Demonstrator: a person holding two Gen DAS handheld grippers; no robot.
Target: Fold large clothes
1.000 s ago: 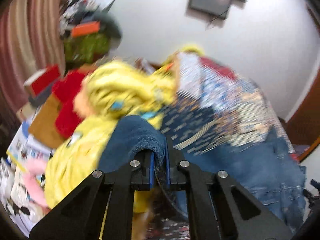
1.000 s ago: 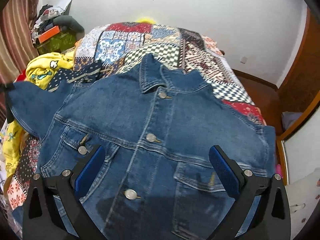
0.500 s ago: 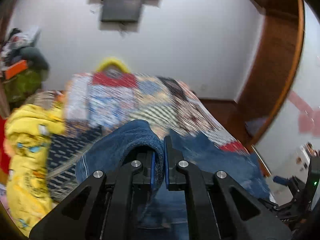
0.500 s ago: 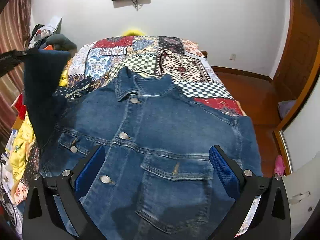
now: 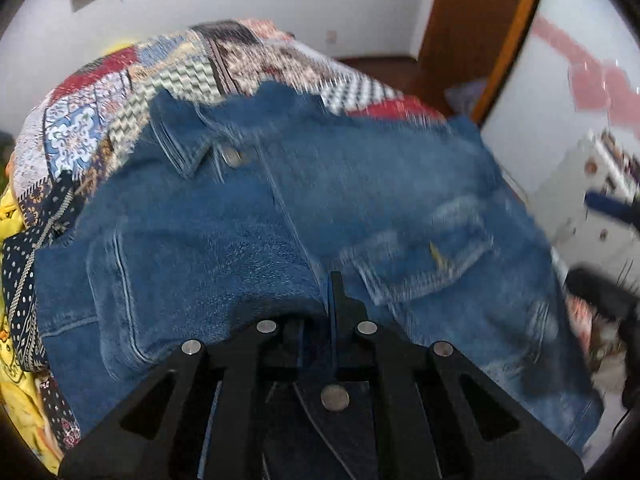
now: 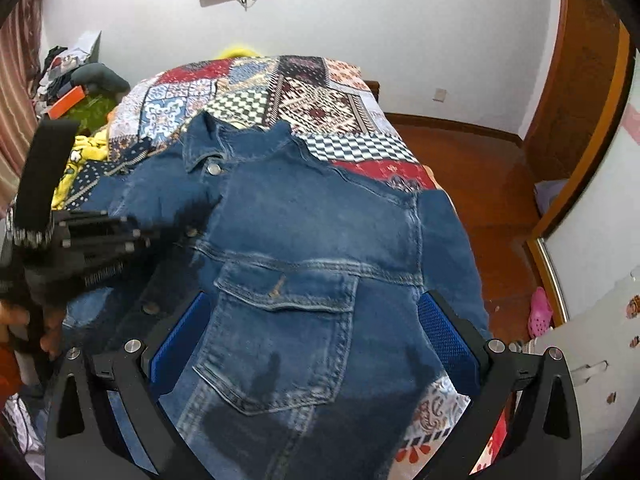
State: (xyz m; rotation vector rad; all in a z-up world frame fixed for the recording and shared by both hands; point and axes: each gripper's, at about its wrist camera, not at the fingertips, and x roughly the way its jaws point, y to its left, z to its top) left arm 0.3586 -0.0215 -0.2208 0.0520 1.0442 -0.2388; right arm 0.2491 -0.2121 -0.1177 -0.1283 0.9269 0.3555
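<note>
We are pinching a fold of the jacket (image 5: 304,184) in our left claw (image 5: 318,320), its fingers pressed together on the denim, which is draping leftward over them. The jacket is lying front up on the quilt (image 6: 288,96), stretching straight ahead of our right claw (image 6: 314,344) with its collar (image 6: 236,140) pointing away and its hem nearest us. The right claw's fingers are standing wide apart, hovering above the chest pocket (image 6: 280,332).

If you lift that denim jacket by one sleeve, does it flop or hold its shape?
Probably flops: the sleeve bends over the left gripper. The jacket looks thick, so likely heavy, and unlikely to slip.
</note>
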